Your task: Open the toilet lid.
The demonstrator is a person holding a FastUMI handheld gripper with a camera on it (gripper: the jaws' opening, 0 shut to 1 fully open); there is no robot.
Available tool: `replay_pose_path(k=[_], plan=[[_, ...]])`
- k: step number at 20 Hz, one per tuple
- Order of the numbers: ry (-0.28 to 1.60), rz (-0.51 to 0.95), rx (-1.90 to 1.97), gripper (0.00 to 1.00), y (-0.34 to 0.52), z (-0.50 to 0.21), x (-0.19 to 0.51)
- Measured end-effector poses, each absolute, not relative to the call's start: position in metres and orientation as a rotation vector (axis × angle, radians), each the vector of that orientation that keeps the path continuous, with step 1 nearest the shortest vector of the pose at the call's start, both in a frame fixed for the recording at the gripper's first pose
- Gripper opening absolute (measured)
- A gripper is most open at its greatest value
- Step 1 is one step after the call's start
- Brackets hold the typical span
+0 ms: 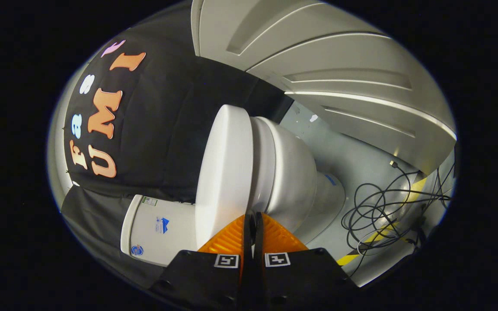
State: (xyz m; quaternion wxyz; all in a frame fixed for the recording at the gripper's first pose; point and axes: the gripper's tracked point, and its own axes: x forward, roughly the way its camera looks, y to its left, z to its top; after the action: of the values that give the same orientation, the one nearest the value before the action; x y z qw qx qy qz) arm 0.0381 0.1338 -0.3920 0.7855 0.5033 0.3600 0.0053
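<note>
I judge the task barely begun: the lid [225,172] lies flat against the seat of the one toilet [292,172], with lifting left to do. The gripper [253,220] has its two fingers nearly together, at the seam where lid meets seat; I cannot tell whether they pinch the lid's edge. I count one tank [158,229] and one tangle of cables [383,211] on the floor.

A toilet lid [225,172] of smooth, matt white plastic. The bowl [290,172] beside it looks like glossy glazed ceramic, as does the tank [158,231]. The hand-held gripper [253,220] has ribbed fingers, closed together. Matt grey floor [357,160] carries tangled rubbery black cables [378,207].
</note>
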Motion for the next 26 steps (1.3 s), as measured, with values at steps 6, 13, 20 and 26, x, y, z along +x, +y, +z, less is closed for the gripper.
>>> replay_pose_path(k=[6, 13, 20, 26], plan=[[0.787, -0.020, 1.175, 0.08, 0.134, -0.391, 0.037], [0.786, -0.034, 1.200, 0.08, 0.134, -0.390, 0.037], [0.805, -0.064, 1.141, 0.08, 0.136, -0.383, 0.036], [0.785, -0.074, 1.000, 0.08, 0.137, -0.372, 0.041]])
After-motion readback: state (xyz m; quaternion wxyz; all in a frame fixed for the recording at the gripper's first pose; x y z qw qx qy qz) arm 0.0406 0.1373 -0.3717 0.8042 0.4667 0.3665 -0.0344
